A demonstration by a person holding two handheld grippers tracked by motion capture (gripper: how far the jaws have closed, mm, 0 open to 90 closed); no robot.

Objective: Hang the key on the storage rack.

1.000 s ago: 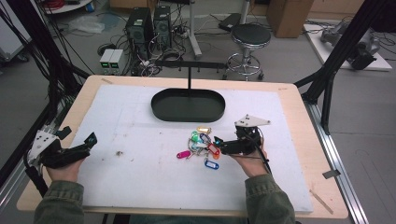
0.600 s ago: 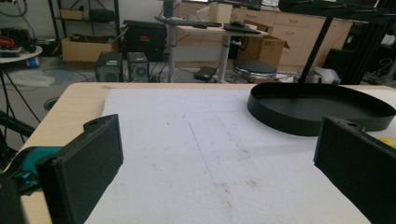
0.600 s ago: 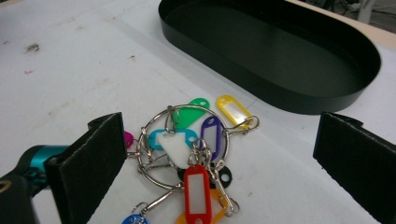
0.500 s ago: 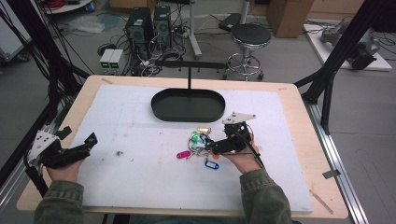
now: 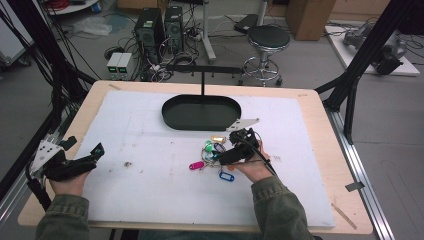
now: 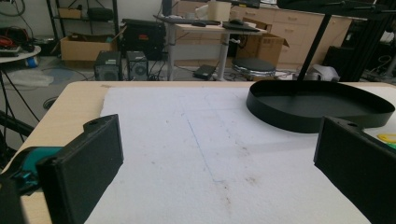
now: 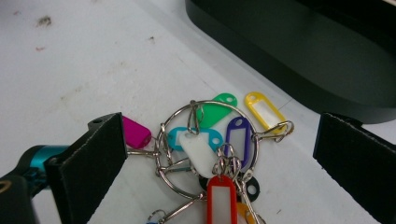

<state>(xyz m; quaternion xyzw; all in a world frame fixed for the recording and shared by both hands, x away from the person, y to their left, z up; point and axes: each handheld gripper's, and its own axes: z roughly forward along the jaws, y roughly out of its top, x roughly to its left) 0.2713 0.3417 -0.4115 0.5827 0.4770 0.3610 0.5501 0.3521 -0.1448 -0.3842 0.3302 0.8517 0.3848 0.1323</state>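
moved in over the last second: right gripper (image 5: pixel 231 153) now leaning left over the bunch of key tags (image 5: pixel 214 152), where earlier held off just to the right of it. likely meaning: approach finished, a grasp of the bunch about to come, perhaps to carry it to the black tray (image 5: pixel 202 112) just behind. no shift in the left gripper (image 5: pixel 80 164), parked as before near the counter's left edge, well apart from the tags.

seen from the right gripper view: jaws wide apart, nothing between the pads, the big metal ring (image 7: pixel 203 144) lying flat on the white mat (image 7: pixel 70 60) between them. magenta tag (image 7: pixel 136 132) just beside the near jaw, possibly touching, hard to tell. green tag (image 7: pixel 215 110), yellow tag (image 7: pixel 262 108), purple, cyan, white and red tags fanned round the ring, tray wall close behind. none of this ring detail legible from the high view, merely a small coloured cluster with a blue tag (image 5: pixel 226 176) lying nearer the person.

seen from the left gripper view: jaws spread with only bare mat between, tray ahead to the right, a sliver of yellow at the far right edge. from above alone: both hands, both sleeves, the counter (image 5: pixel 320 107) as a whole.
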